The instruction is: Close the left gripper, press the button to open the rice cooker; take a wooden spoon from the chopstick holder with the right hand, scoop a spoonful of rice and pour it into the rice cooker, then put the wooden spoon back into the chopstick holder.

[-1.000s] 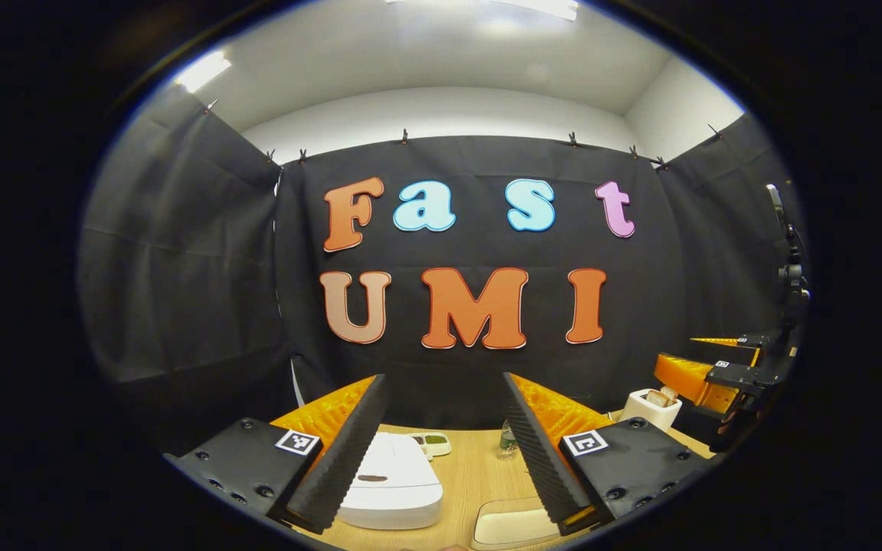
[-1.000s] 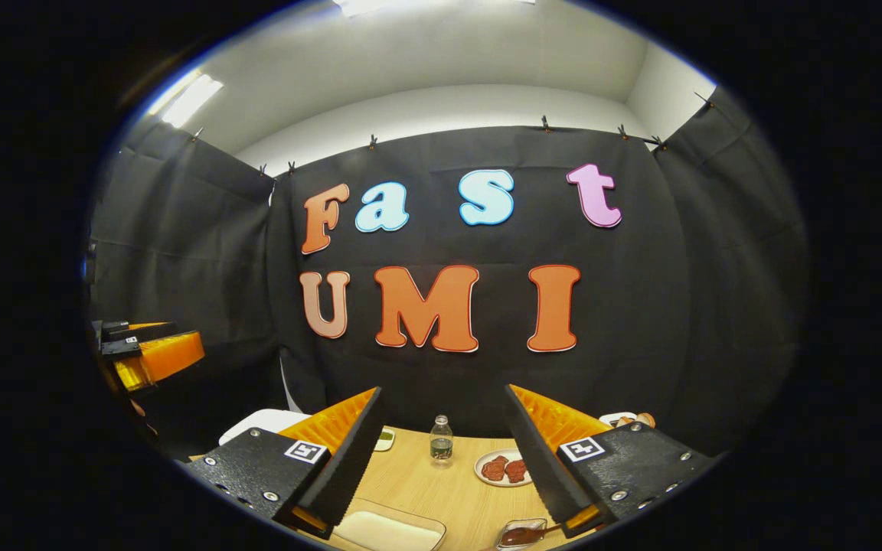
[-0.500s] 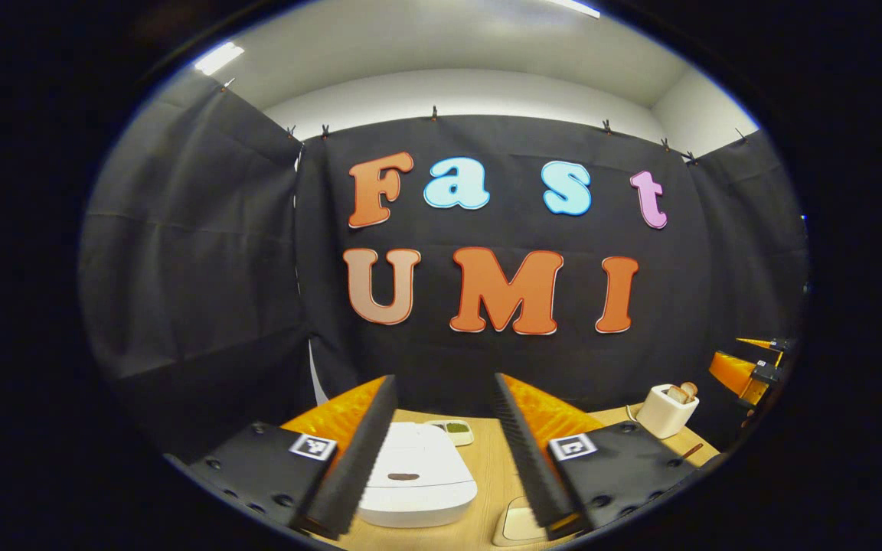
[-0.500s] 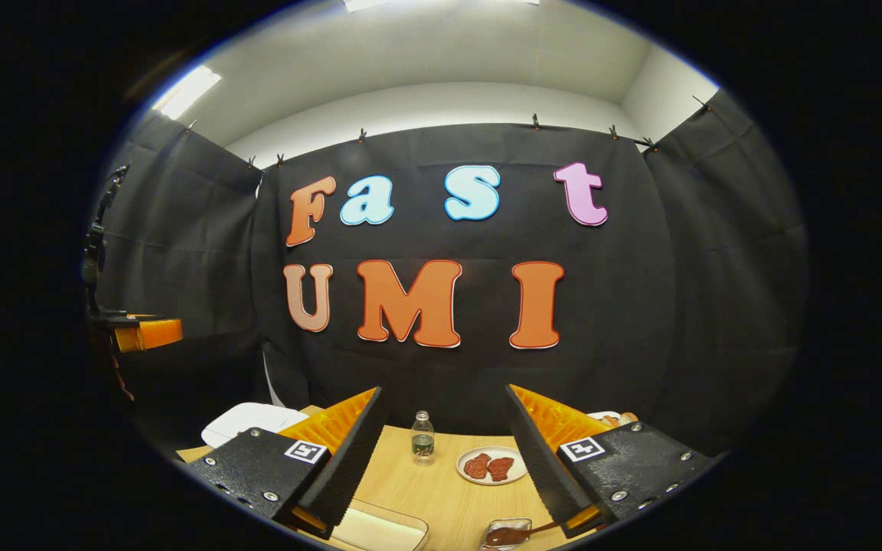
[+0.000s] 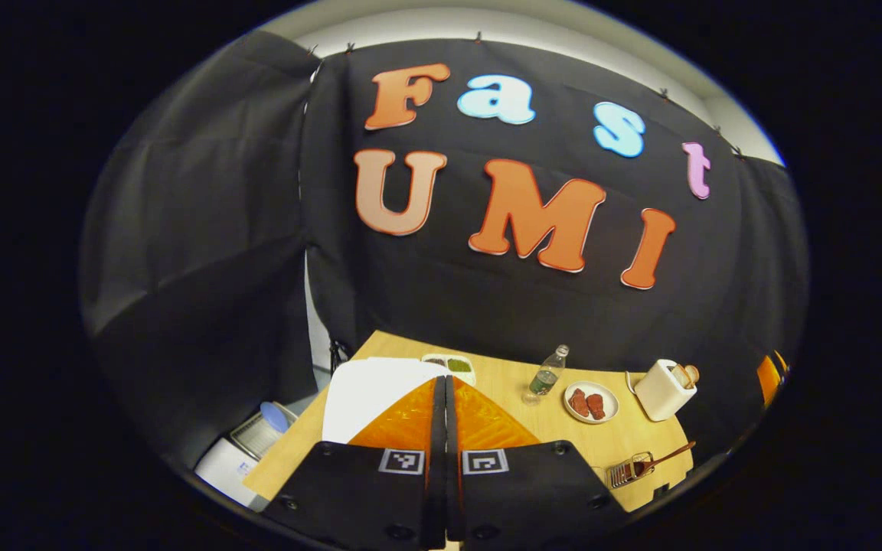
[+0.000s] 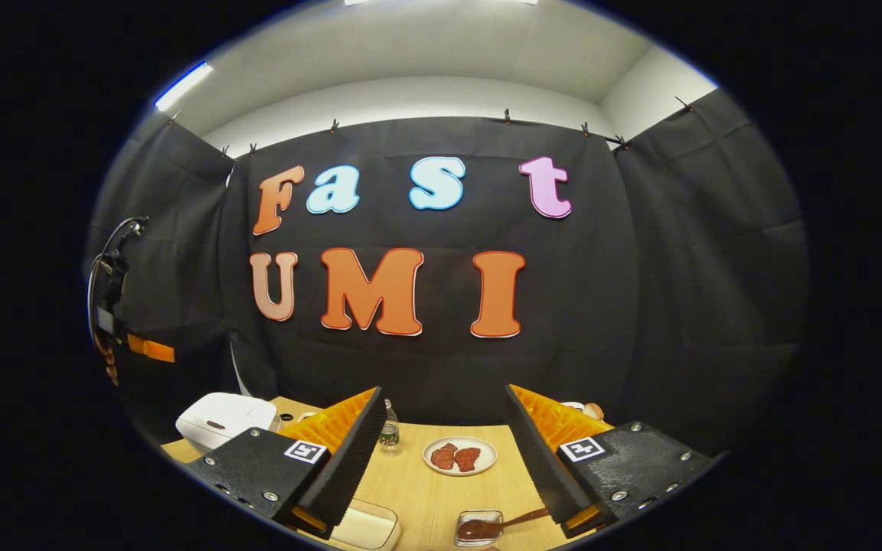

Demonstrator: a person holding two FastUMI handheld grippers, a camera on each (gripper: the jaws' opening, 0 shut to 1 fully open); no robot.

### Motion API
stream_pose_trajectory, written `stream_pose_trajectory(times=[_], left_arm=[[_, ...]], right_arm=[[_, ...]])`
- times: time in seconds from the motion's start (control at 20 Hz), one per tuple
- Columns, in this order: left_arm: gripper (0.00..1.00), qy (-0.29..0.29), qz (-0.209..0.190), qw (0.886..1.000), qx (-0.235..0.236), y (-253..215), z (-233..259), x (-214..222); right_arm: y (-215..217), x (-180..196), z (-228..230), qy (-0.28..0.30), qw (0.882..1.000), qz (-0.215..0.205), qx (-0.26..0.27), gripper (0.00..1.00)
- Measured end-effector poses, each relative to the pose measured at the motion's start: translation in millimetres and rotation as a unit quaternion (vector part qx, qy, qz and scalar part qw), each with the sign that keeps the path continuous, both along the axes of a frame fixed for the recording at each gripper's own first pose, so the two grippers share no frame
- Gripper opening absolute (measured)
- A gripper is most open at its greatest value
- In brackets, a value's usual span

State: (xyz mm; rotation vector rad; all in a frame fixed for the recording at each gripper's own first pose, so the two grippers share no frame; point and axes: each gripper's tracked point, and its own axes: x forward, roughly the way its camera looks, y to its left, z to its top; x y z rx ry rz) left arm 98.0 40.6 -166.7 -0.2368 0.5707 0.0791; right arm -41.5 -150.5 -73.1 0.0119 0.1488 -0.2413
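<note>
My left gripper [image 5: 445, 417] is shut with nothing between its fingers, and it hovers over the near side of the closed white rice cooker [image 5: 364, 386]. The white chopstick holder [image 5: 661, 392] stands at the table's right with a wooden spoon [image 5: 687, 374] sticking out of it. In the right gripper view my right gripper [image 6: 442, 405] is open and empty above the table. There the rice cooker [image 6: 219, 419] sits at the left, and a tray of rice [image 6: 368, 528] lies below the left finger. The chopstick holder [image 6: 575, 405] peeks over the right finger. The left gripper [image 6: 148, 349] shows at the far left.
On the wooden table [image 5: 502, 383] stand a small bottle [image 5: 544, 379], a plate of red meat [image 5: 590, 403], a dish of green bits [image 5: 449, 365] and a glass dish with a brown spoon [image 5: 632, 468]. A white and blue box [image 5: 253, 440] sits on the floor at the left.
The left gripper has gone from open to shut and tipped downward, bringing more of the table into view. The right gripper has stayed open and its view has swung slightly to the right.
</note>
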Motion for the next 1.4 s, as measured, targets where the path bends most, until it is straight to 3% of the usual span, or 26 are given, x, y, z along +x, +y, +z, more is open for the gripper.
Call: stream_pose_trajectory(times=[0.2, 0.25, 0.4, 0.65, 0.95, 1.25, 1.4], left_arm=[[0.02, 0.096, 0.004, 0.994, -0.048, 12.6, -60.8, 23.9], [0.05, 0.119, 0.02, 0.991, -0.059, 17.2, -76.1, 28.1], [0.05, 0.192, 0.025, 0.974, -0.118, 6.9, -122.8, 23.9], [0.05, 0.236, 0.046, 0.96, -0.141, 10.4, -163.2, 30.3], [0.05, 0.253, 0.069, 0.952, -0.156, 11.9, -189.3, 25.7], [0.05, 0.222, 0.062, 0.965, -0.127, 10.9, -188.3, 24.1], [0.05, 0.124, 0.072, 0.984, -0.101, 18.4, -150.8, 34.0]], right_arm=[[-21.6, -10.1, -3.7, 0.007, 0.999, -0.034, -0.009, 0.95], [-26.1, -13.7, -6.9, 0.011, 0.999, -0.043, -0.01, 0.98], [-38.6, -20.4, -7.1, 0.015, 0.998, -0.063, -0.019, 0.97], [-52.6, -31.9, -14.5, 0.027, 0.995, -0.088, -0.025, 0.95], [-65.7, -44.6, -28.1, 0.046, 0.992, -0.109, -0.031, 0.95], [-64.3, -41.6, -47.9, 0.067, 0.992, -0.103, -0.008, 0.95], [-69.4, -38.4, -60.7, 0.081, 0.991, -0.102, 0.006, 0.95]])
